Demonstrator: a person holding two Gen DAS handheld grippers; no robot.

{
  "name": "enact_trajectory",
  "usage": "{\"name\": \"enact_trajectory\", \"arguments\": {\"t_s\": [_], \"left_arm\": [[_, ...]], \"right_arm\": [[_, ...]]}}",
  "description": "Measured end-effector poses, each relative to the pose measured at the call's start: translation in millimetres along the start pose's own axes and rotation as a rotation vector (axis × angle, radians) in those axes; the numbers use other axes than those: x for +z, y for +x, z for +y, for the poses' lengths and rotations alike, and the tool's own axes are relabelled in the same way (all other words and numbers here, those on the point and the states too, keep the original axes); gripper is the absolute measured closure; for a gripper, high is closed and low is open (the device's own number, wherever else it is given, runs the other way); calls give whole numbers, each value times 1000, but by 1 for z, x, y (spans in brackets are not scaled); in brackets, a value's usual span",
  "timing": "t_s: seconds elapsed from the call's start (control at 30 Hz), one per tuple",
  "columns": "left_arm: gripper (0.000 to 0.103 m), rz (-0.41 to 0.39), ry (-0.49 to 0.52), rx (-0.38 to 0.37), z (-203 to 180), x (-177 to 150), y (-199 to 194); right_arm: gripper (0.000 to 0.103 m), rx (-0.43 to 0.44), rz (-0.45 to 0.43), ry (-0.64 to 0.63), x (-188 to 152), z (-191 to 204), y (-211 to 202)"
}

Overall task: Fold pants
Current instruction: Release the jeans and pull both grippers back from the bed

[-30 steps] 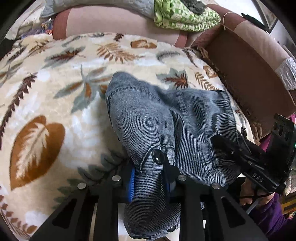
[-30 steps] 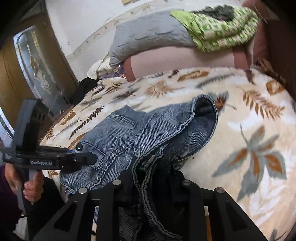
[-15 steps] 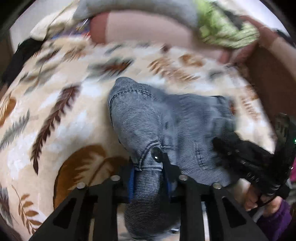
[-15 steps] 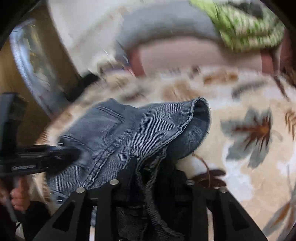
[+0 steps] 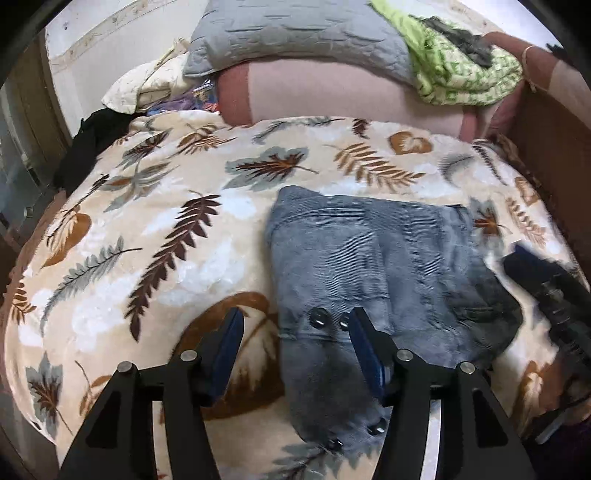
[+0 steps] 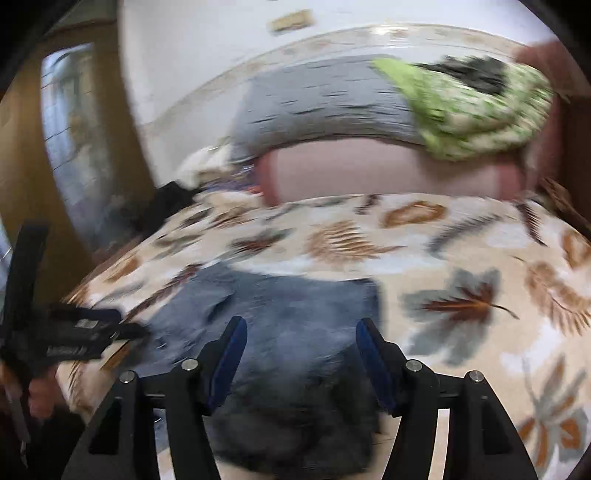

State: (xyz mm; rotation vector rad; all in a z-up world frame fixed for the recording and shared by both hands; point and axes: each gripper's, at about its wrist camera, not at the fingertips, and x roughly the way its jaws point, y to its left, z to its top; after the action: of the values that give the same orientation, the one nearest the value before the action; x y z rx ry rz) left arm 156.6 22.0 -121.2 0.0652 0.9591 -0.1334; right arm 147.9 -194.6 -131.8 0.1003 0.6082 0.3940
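Now, pants: we see one pair of grey-blue denim pants [image 5: 369, 266] lying in a compact bundle on the bed, toward its near right part in the left wrist view, with the waistband end and its two metal buttons [image 5: 320, 318] nearest us.
Where they sit: they rest on the leaf-print blanket [image 5: 155, 236]; the lower end of the bundle runs down between the left tool's fingers toward the bed's near edge.
Progress: we judge the main fold done, since the denim lies doubled in layers rather than spread at full length; what seems left is squaring the edges, flattening the rumpled dark corner at right, and perhaps one more fold.
Left tool: our left tool [image 5: 295, 343] is spread wide and grips nothing; the button end lies between its blue pads [image 5: 231, 339], apparently below them.
Right tool: our right tool [image 6: 297, 354] is likewise spread wide with nothing clamped, hovering over the denim; this view is motion-blurred, so finer contact we cannot tell.
Count, task things: one pair of pants, two tools.
Count, bedding: one blanket, one grey quilted pillow [image 5: 295, 33], one green patterned cloth [image 5: 461, 70] heaped at the head, one pink bolster [image 5: 351, 96] beneath them.
Count, other: one dark garment [image 5: 92, 136] at the bed's far left edge.
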Motion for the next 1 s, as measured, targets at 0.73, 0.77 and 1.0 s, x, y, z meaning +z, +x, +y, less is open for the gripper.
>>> {"name": "enact_trajectory", "arguments": {"t_s": [0.73, 0.77, 1.0], "left_arm": [[29, -130, -23, 147, -11, -18, -87], [28, -154, -23, 159, -13, -18, -98], [15, -308, -14, 210, -24, -21, -164]], "right_arm": [[50, -107, -51, 17, -23, 36, -92], [49, -130, -69, 5, -20, 41, -102], [37, -214, -154, -15, 3, 70, -163]]}}
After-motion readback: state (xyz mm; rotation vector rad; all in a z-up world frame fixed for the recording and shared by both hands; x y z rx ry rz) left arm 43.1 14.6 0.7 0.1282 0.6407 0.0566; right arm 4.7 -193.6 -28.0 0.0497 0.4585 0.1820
